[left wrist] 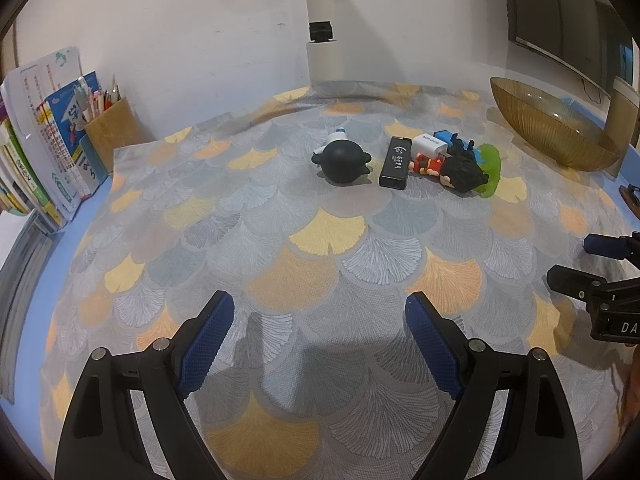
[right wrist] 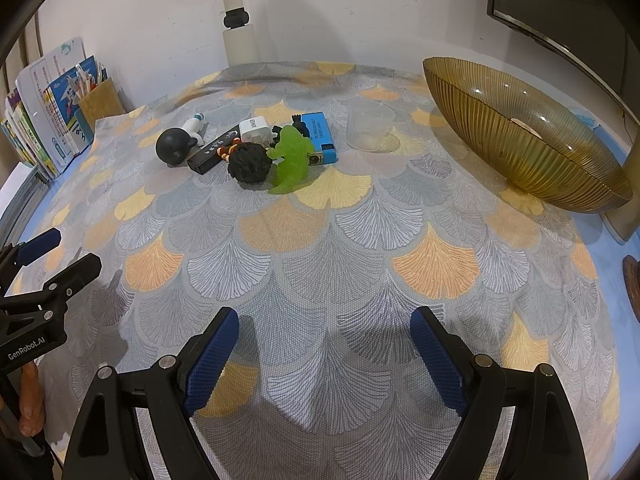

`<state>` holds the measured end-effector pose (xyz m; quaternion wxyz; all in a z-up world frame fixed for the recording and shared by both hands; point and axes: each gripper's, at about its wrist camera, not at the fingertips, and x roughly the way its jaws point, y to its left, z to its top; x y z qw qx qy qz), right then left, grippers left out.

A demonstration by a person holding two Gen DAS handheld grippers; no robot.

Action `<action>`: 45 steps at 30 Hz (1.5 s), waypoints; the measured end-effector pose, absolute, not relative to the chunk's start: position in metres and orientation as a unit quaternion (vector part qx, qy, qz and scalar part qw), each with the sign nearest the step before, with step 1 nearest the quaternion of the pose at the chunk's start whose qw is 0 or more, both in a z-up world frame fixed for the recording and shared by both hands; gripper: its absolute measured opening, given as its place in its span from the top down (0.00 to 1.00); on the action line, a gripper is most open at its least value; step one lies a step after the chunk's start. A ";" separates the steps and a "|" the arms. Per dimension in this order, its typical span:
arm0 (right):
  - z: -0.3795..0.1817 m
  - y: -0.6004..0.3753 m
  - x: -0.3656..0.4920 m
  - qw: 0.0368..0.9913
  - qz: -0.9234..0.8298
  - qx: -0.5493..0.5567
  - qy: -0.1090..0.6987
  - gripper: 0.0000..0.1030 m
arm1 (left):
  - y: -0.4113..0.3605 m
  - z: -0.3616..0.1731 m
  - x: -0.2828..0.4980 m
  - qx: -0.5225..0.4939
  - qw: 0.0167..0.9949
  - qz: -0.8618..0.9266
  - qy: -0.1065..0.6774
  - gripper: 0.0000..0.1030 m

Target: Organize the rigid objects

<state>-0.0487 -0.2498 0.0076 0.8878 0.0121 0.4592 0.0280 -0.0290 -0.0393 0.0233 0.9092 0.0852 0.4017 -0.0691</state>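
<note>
Amber glass bowl (right wrist: 520, 136), one, sits at right; six small things cluster in the upper middle: two figurines, one green dinosaur (right wrist: 292, 160). Left gripper (left wrist: 320, 344) and right gripper (right wrist: 324, 356) both stand apart, empty.

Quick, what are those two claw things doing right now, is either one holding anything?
Left gripper: open, holding nothing, above the patterned cloth.
Right gripper: open, holding nothing; the toys lie further off.

You have books (left wrist: 28, 160) and a pen holder (left wrist: 110, 132) at the left wall, a white post (right wrist: 239, 28) behind, a monitor (right wrist: 560, 8) at right.
</note>
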 end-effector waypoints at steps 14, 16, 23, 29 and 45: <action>0.070 -0.286 -0.010 0.853 0.088 0.159 0.489 0.33 | -0.039 0.094 0.058 0.041 0.889 -0.140 0.434 0.15; 0.070 -0.279 0.007 0.860 0.081 0.134 0.487 0.42 | -0.044 0.079 0.083 0.036 0.882 -0.130 0.451 0.16; 0.049 -0.270 0.056 0.852 0.095 0.133 0.498 0.51 | -0.038 0.048 0.124 -0.035 0.869 -0.157 0.467 0.20; 0.025 -0.270 0.078 0.841 0.092 0.163 0.507 0.54 | -0.047 0.025 0.142 -0.034 0.857 -0.156 0.490 0.42; 0.055 -0.301 -0.002 0.853 0.132 0.238 0.446 0.73 | -0.021 0.051 0.048 -0.091 0.877 -0.161 0.443 0.63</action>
